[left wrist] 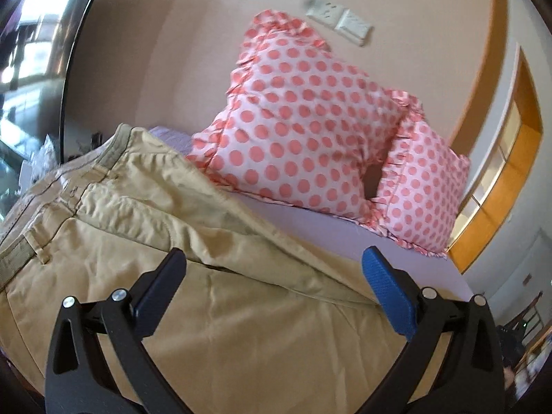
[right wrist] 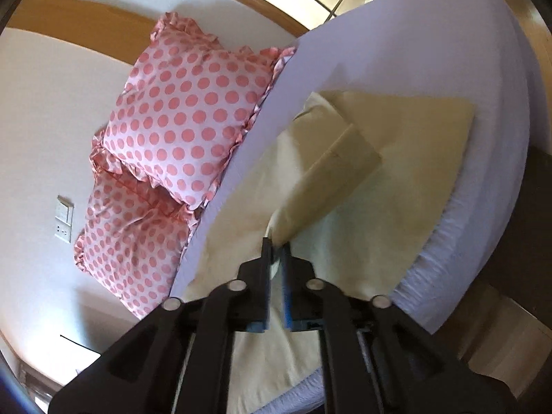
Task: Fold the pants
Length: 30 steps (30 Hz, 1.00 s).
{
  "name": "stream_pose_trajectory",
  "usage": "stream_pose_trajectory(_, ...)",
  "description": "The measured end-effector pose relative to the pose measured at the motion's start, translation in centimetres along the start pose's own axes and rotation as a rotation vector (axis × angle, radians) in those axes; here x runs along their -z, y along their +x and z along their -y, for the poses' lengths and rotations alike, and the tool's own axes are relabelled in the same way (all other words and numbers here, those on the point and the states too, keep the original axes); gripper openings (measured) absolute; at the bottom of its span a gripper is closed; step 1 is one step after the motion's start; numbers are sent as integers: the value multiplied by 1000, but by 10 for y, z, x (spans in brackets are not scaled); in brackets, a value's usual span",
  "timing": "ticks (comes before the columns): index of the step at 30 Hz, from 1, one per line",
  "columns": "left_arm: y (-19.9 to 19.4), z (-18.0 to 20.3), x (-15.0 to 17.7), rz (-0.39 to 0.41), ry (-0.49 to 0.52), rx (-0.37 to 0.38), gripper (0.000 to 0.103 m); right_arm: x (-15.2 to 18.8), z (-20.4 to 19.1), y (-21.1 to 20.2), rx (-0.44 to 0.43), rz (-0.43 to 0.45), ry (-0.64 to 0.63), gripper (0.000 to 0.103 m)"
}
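Khaki pants (left wrist: 145,227) lie on a bed with a lilac sheet (left wrist: 345,238). In the left wrist view the waistband (left wrist: 114,151) is at the upper left and a fold of cloth runs towards the right. My left gripper (left wrist: 274,262) is open just above the pants, holding nothing. In the right wrist view the pants (right wrist: 396,186) spread over the sheet (right wrist: 431,51). My right gripper (right wrist: 276,241) is shut on a pants leg end (right wrist: 331,179) and holds it lifted above the rest of the cloth.
Two pink polka-dot pillows (left wrist: 303,114) lean against the wall at the head of the bed; they also show in the right wrist view (right wrist: 179,117). A wall socket plate (left wrist: 339,17) is above them. The bed edge (right wrist: 445,252) drops off at the right.
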<state>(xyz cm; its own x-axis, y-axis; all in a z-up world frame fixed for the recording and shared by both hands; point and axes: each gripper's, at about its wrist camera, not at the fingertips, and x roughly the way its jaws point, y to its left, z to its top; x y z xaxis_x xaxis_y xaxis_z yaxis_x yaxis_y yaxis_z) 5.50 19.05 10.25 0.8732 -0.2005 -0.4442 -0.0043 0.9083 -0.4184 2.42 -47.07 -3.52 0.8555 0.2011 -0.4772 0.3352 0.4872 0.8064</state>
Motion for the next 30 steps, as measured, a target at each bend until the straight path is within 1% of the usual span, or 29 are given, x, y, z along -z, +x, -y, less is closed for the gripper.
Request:
stream_pose_trajectory(2, 6, -4, -5, -13, -9, -17, 101, 0, -3, 6, 9, -15, 7, 55)
stream_pose_trajectory(4, 17, -4, -13, -31, -4, -34, 101, 4, 3, -2, 20, -24, 16, 54)
stream_pose_trajectory(5, 21, -5, -15, -38, -2, -42, 101, 3, 5, -2, 23, -14, 10, 51)
stream_pose_trajectory(6, 27, -6, -19, -47, -6, -49, 101, 1, 7, -2, 21, -4, 5, 26)
stream_pose_trajectory(7, 35, -6, -23, -59, -15, -52, 101, -2, 8, 2, 13, 9, -7, 6)
stream_pose_trajectory(8, 47, -7, -29, -80, -30, -50, 101, -6, 10, 4, -9, 20, -4, 2)
stream_pose_trajectory(10, 68, -8, -38, -116, -52, -48, 101, -12, 13, -2, -69, 63, 2, 2)
stream_pose_trajectory(11, 83, -10, -44, -144, -63, -51, 100, -13, 13, -6, -84, 80, -7, 2)
stream_pose_trajectory(13, 107, -14, -53, -179, -80, -80, 97, -16, 11, -7, -93, 91, -22, 2)
stream_pose_trajectory(14, 122, -17, -58, -201, -90, -108, 92, -17, 11, -7, -93, 87, -25, 2)
stream_pose_trajectory(16, 150, -27, -68, -233, -114, -159, 90, -19, 10, -6, -98, 81, -18, 2)
stream_pose_trajectory(18, 172, -40, -75, -268, -145, -216, 75, -21, 11, -4, -96, 79, -15, 2)
stream_pose_trajectory(19, 182, -50, -76, -289, -172, -244, 52, -22, 12, -3, -97, 77, -11, 2)
stream_pose_trajectory(20, 187, -58, -77, -301, -198, -253, 17, -24, 13, -2, -100, 74, -3, 2)
stream_pose_trajectory(21, 190, -68, -76, -310, -234, -250, 9, -26, 12, -1, -109, 73, 3, 2)
stream_pose_trajectory(22, 187, -74, -74, -307, -264, -234, 8, -27, 10, -1, -111, 74, 2, 2)
stream_pose_trajectory(23, 176, -77, -70, -285, -278, -215, 6, -29, 6, -2, -114, 80, -7, 2)
stream_pose_trajectory(25, 142, -70, -64, -231, -237, -189, 6, -33, -1, -13, -120, 115, -26, 2)
stream_pose_trajectory(26, 107, -63, -55, -184, -204, -160, 5, -35, -2, -20, -127, 133, -29, 2)
stream_pose_trajectory(28, 61, -58, -41, -140, -184, -122, 5, -38, -1, -35, -134, 165, -30, 2)
stream_pose_trajectory(29, 28, -55, -26, -111, -175, -104, 6, -39, 1, -41, -134, 174, -31, 2)
stream_pose_trajectory(30, 4, -53, -12, -94, -169, -101, 6, -39, 3, -46, -129, 181, -31, 2)
